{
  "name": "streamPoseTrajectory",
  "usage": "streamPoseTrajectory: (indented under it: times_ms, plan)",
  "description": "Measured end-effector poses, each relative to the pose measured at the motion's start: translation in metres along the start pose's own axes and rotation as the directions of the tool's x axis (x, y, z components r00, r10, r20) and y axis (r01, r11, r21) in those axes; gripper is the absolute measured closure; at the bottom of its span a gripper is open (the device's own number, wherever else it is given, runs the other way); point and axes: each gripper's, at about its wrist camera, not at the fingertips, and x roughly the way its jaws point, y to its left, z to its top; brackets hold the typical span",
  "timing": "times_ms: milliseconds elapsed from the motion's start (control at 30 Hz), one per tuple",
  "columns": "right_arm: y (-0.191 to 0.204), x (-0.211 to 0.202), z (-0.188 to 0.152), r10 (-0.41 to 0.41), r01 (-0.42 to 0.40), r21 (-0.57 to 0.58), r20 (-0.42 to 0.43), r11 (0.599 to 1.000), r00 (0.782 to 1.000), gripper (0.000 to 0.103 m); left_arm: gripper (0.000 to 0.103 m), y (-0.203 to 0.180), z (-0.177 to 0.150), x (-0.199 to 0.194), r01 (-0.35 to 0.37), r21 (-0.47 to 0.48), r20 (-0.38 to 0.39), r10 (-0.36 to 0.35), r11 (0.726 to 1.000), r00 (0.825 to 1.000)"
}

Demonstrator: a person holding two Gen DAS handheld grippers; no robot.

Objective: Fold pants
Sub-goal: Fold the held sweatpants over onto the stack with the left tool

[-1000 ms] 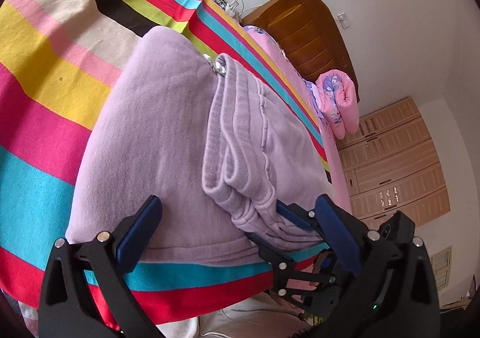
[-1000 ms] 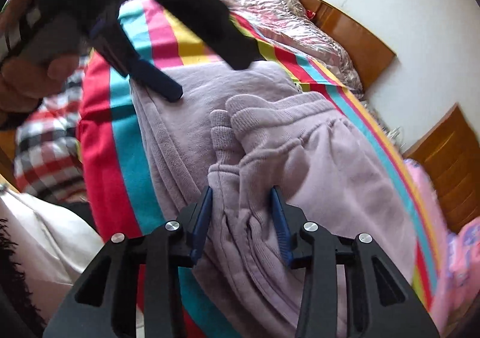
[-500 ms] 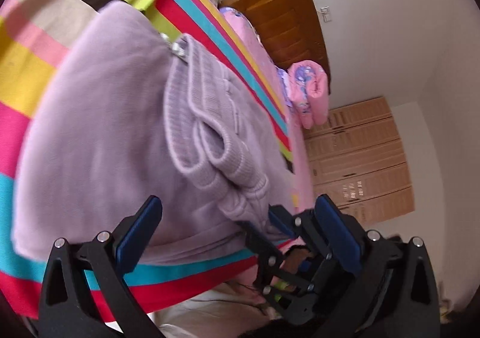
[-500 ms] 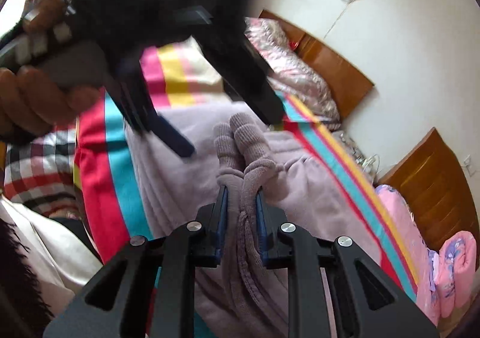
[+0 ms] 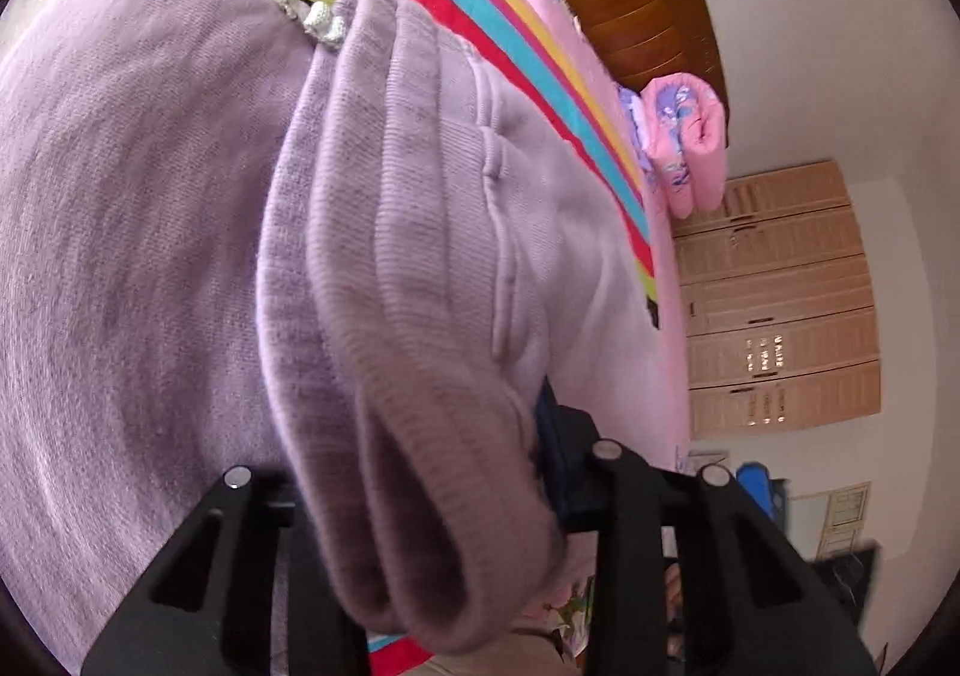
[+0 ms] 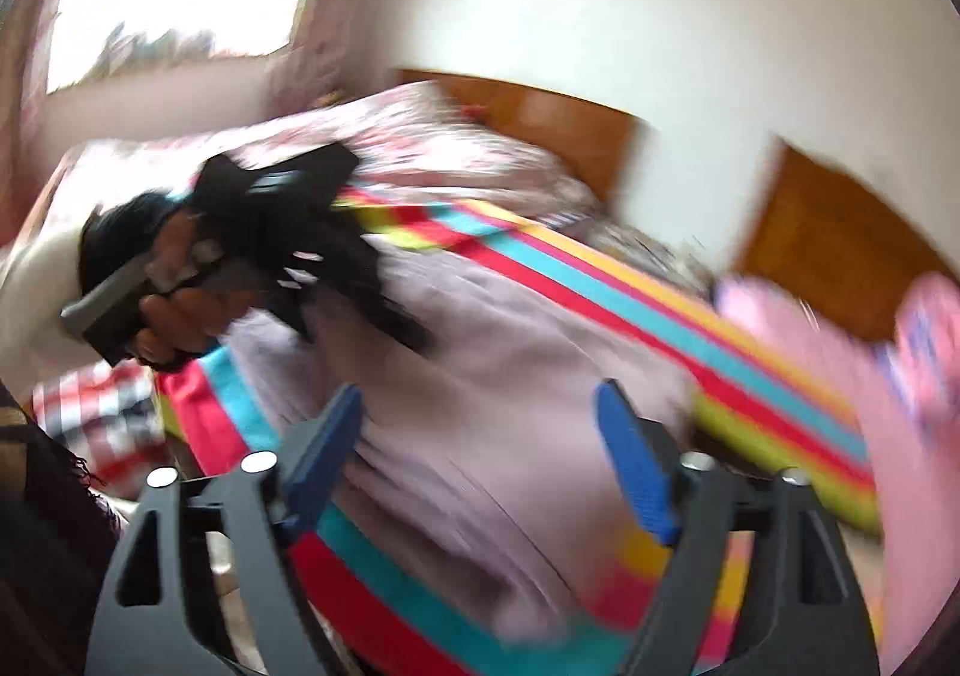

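Left gripper (image 5: pixel 420 502) now clamps the ribbed cuffs (image 5: pixel 420 436) of the lilac knit pants (image 5: pixel 150 256) mid-frame on the striped bedspread (image 6: pixel 660 304); right gripper (image 6: pixel 480 448) just let go, jaws wide, so the fold's changing hands.

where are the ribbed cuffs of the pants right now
In the left wrist view the ribbed cuffs sit bottom centre, between the fingers of the left gripper, on top of the lilac pants on the striped bedspread.
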Motion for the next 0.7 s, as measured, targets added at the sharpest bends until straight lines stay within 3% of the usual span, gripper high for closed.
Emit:
streamPoseTrajectory:
  times_ms: [67,167,333,433,533,633,700]
  plan:
    - [-0.015,-0.010,-0.028,-0.039,0.043,0.058,-0.070,0.997,0.997,0.021,0.069,-0.006,-0.001,-0.001,-0.025,0.027,0.015,0.025,0.999,1.000]
    - [-0.008,-0.006,-0.054,-0.110,0.119,0.052,-0.149,0.991,0.983,0.022,0.070,-0.017,-0.002,-0.002,-0.051,0.052,0.034,0.049,0.997,0.998]
    - [-0.010,0.025,-0.060,-0.199,0.221,0.122,-0.172,0.968,0.965,0.022,0.074,-0.032,-0.003,-0.011,-0.077,0.078,0.071,0.072,0.994,0.995]
    - [-0.005,0.050,-0.063,-0.247,0.269,0.088,-0.204,0.959,0.947,0.023,0.079,-0.068,0.001,-0.020,-0.097,0.159,0.119,0.078,0.983,0.990]
    - [0.001,0.060,-0.070,-0.320,0.337,0.033,-0.232,0.941,0.918,0.023,0.081,-0.115,0.002,-0.058,-0.071,0.269,0.194,0.018,0.961,0.981]
    - [-0.002,0.050,-0.073,-0.292,0.311,0.080,-0.186,0.947,0.938,0.020,0.080,-0.123,-0.005,-0.111,-0.127,0.332,0.275,0.033,0.935,0.961]
    - [0.005,0.049,-0.073,-0.300,0.313,0.048,-0.184,0.949,0.936,0.019,0.080,-0.083,-0.011,-0.127,-0.179,0.280,0.283,0.097,0.943,0.954]
